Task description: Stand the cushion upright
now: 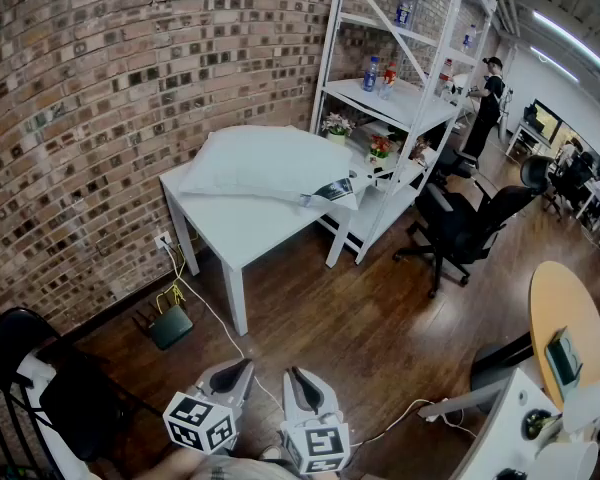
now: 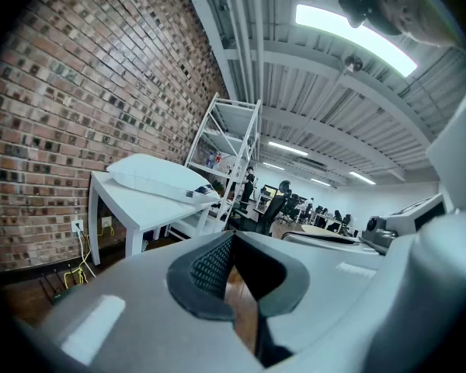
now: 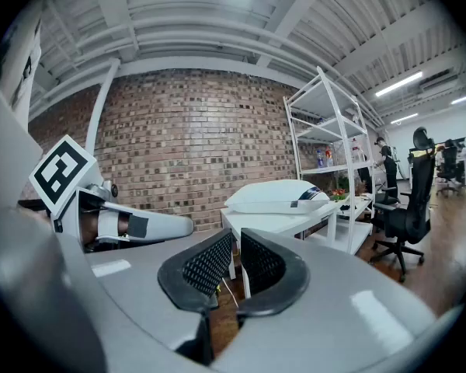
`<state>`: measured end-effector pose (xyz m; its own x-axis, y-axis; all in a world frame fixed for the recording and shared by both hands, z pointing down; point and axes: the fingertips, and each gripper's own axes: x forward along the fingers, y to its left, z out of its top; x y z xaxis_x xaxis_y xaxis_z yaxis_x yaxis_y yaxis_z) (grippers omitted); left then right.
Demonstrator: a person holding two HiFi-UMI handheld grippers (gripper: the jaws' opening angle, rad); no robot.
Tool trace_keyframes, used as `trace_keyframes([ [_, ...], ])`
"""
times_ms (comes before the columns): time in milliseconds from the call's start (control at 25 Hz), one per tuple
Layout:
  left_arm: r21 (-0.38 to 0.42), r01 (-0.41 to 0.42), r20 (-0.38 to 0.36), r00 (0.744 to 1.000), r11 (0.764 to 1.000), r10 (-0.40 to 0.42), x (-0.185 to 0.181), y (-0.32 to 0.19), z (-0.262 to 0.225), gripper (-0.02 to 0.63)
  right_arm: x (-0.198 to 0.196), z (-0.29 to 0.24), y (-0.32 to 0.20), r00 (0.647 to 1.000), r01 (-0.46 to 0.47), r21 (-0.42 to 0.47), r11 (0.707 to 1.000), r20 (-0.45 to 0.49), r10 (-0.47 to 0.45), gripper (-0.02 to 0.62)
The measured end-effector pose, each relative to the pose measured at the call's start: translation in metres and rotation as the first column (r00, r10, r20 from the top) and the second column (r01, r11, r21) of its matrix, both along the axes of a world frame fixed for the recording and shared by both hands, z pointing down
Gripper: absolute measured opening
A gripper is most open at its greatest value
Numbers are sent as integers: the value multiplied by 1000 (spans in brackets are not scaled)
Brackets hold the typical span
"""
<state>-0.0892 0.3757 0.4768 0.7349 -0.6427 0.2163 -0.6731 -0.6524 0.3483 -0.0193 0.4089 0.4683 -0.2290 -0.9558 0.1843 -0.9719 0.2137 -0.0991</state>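
Note:
A white cushion (image 1: 265, 163) with a dark label at one corner lies flat on a small white table (image 1: 242, 230) against the brick wall. Both grippers are low in the head view, well short of the table and over the wooden floor. My left gripper (image 1: 242, 368) is shut with nothing in it, and so is my right gripper (image 1: 298, 376), which shows only a thin slit between its pads. In the left gripper view the cushion (image 2: 151, 176) lies far beyond the closed left gripper (image 2: 231, 243). From the right gripper (image 3: 237, 243) the cushion (image 3: 276, 195) is seen straight ahead on the table (image 3: 268, 224).
A white shelf rack (image 1: 400, 103) with bottles and flower pots stands right of the table. A black office chair (image 1: 470, 223) is further right. A black chair (image 1: 40, 368) is at the lower left. A green box (image 1: 170, 326) and cables lie under the table. A person (image 1: 490, 93) stands far back.

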Motion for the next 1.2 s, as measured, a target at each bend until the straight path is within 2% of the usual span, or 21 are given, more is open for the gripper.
trace_keyframes([
  [240,12,3,16,1000,1000,-3,32,-1,-1,0,31,2,3,1000,5,-21,1000,9,-4,32],
  [520,8,0,11,1000,1000,0,55,-34,7,0,53,13,-28,1000,1,-46,999,2,-1,34],
  [800,8,16,2,1000,1000,-16,61,-99,19,0,64,23,-93,999,0,-81,997,-32,-3,37],
  [920,5,19,12,1000,1000,-19,59,-130,22,0,60,22,-132,1000,7,-56,998,-22,-8,38],
  [1200,15,27,23,999,1000,-27,53,-213,22,0,48,14,-218,998,10,-88,996,-62,-16,38],
])
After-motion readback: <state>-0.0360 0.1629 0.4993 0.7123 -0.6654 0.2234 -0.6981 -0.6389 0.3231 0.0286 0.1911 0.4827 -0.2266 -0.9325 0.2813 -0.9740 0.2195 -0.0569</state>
